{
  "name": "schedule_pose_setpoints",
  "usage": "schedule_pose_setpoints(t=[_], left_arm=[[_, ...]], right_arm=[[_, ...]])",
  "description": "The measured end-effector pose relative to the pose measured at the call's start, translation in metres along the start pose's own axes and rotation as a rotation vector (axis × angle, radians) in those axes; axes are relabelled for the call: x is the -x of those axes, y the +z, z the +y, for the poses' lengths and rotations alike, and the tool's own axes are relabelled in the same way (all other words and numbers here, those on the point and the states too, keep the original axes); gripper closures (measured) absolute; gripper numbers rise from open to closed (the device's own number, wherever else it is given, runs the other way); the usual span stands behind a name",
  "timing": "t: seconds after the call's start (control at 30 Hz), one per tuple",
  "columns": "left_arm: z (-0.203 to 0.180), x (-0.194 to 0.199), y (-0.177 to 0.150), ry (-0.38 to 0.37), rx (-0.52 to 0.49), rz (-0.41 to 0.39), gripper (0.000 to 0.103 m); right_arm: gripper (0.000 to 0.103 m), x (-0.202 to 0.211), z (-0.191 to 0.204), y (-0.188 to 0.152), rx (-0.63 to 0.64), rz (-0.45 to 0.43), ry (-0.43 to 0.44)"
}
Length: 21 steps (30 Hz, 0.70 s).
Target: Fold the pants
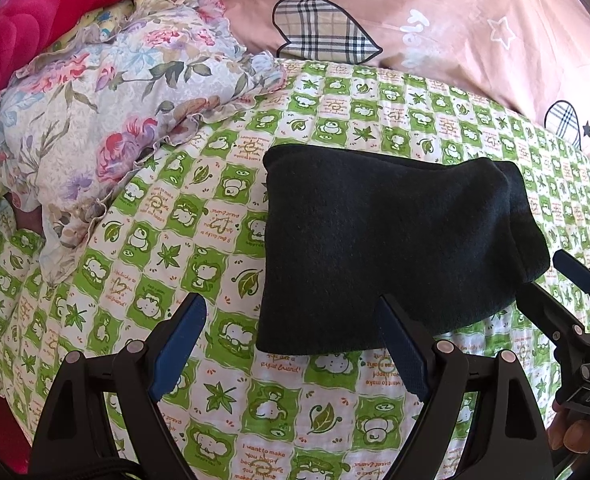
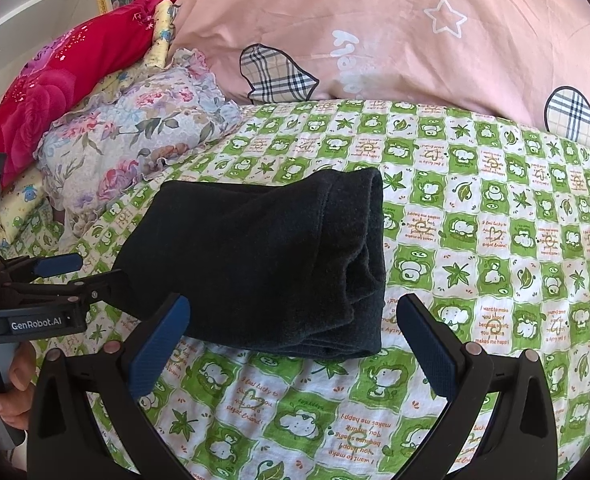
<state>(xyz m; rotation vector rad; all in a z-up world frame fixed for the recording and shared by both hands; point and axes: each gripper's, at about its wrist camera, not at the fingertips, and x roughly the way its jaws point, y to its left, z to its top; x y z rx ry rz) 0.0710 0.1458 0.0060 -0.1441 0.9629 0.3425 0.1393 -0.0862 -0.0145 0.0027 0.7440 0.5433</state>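
Observation:
The black pants [image 1: 383,248] lie folded into a compact bundle on the green-and-white checked bed sheet [image 1: 215,240]. My left gripper [image 1: 293,344] is open just short of the bundle's near left corner, holding nothing. In the right wrist view the pants [image 2: 263,264] show stacked layers along their right edge. My right gripper [image 2: 293,344] is open in front of the near edge, also with nothing in it. Each gripper shows in the other's view: the right gripper [image 1: 555,284] at the pants' right end, the left gripper [image 2: 83,276] at their left end, both apart from the cloth.
A floral pillow [image 1: 107,120] and a red blanket [image 1: 23,40] lie to the left of the pants. A pink duvet [image 2: 415,40] rises behind them. A hand [image 2: 11,380] holds the left gripper's handle. Bare sheet [image 2: 495,240] extends to the right.

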Motion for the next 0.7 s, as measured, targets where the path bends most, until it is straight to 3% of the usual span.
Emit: schedule_pose_setpoints(t=[0.7], left_arm=[[-0.004, 0.001, 0.011, -0.003, 0.008, 0.009, 0.016]], right_arm=[[0.000, -0.001, -0.004, 0.009, -0.014, 0.007, 0.014]])
